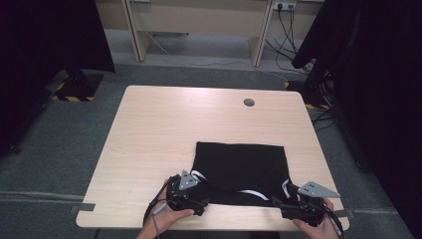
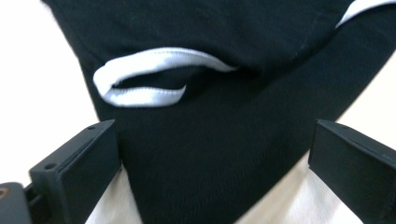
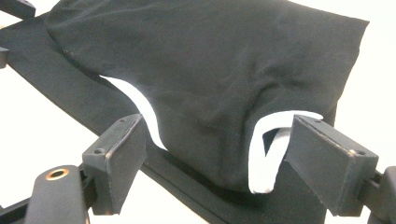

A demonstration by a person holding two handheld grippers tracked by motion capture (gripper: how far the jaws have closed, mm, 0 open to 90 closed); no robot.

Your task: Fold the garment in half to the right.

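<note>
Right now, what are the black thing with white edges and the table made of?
The black garment looks like soft, matte knit cloth: it folds, wrinkles and shows a fine weave. Its white trim seems to be stitched fabric binding. The table looks like pale wood-grain laminate, smooth and slightly shiny; it might be real wood.

Your left gripper (image 1: 198, 198) and right gripper (image 1: 287, 205) cover the cloth's (image 1: 242, 169) near corners; both forearms are cut off below.

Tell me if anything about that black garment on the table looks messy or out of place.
The black garment lies mostly flat, but its near edge is bunched: a white-trimmed opening gapes in a loop near the left gripper, and another curls up by the right gripper. Nothing looks torn or spilled.
</note>
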